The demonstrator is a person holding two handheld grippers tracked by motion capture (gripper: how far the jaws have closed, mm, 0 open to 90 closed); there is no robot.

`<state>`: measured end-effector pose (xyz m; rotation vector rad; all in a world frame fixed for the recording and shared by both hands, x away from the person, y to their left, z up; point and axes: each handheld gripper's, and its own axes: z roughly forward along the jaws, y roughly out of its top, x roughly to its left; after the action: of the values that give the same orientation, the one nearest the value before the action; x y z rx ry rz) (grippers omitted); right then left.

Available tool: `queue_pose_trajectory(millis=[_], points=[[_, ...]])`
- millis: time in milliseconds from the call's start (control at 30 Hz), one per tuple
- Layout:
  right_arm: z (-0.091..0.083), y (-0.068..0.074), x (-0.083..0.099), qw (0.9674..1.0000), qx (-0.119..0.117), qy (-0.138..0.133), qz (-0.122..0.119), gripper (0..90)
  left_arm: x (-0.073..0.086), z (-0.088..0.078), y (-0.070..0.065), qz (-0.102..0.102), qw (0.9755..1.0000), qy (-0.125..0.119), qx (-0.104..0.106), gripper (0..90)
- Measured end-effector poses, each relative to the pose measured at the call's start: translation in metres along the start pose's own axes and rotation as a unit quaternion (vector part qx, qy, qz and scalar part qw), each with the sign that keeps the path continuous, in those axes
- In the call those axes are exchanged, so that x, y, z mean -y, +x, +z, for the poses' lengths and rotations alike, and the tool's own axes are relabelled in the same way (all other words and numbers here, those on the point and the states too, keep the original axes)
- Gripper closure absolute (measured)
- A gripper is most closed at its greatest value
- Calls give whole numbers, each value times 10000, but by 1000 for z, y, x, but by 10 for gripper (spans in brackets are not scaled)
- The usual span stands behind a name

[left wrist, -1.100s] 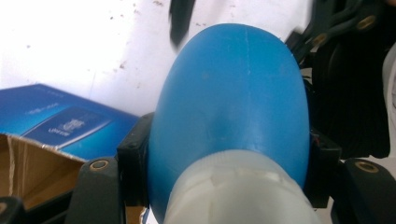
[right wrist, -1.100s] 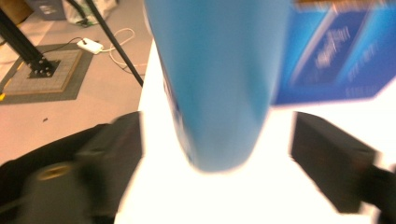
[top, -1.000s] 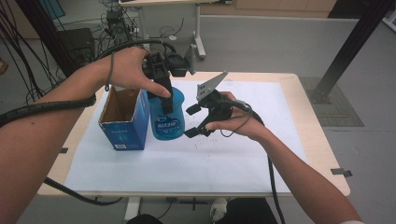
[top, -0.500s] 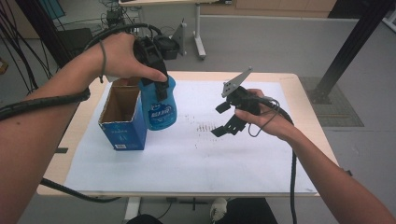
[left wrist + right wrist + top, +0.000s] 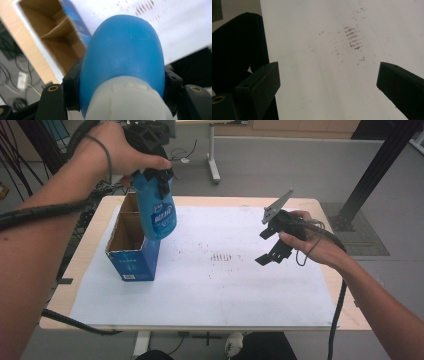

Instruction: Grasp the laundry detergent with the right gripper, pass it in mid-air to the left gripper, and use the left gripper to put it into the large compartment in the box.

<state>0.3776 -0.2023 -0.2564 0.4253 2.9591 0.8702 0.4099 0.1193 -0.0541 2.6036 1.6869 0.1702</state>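
Observation:
A blue bottle (image 5: pixel 160 212) with a white cap end hangs in the air above the right wall of an open blue cardboard box (image 5: pixel 131 255). My left gripper (image 5: pixel 161 174) is shut on its upper part. In the left gripper view the bottle (image 5: pixel 122 50) is clamped between both jaws, with the box (image 5: pixel 50 37) below it. My right gripper (image 5: pixel 264 246) floats over the right half of the white sheet (image 5: pixel 225 290). Its jaws have just been opening and stand wide apart with nothing between them (image 5: pixel 328 77).
The white sheet covers most of the wooden table (image 5: pixel 350 320) and carries brown smudges (image 5: pixel 222 256) near its middle. Cables trail from both grippers. A black post (image 5: pixel 370 175) stands on the floor behind the table's right corner.
My left gripper has lifted the bottle off the table, up and to the left beside the box. My right gripper has drawn away to the right, and its jaws stand a little wider.

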Motion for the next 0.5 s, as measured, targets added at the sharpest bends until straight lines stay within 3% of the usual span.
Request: queue_pose_trajectory(millis=[100,167,267,500], points=[[-5,0,4,9999,51,123,-61,52,-1,-12,10,-443,9990,-103,5,365],[-8,0,7,9999,17,134,-45,53,-1,-19,20,-834,9964,-142,40,365],[-12,1,9,9998,45,183,-51,55,-1,-26,30,-1170,9930,-168,3,365],[-22,1,7,9996,112,254,-88,55,1,-35,56,-1920,9811,-248,-21,366]])
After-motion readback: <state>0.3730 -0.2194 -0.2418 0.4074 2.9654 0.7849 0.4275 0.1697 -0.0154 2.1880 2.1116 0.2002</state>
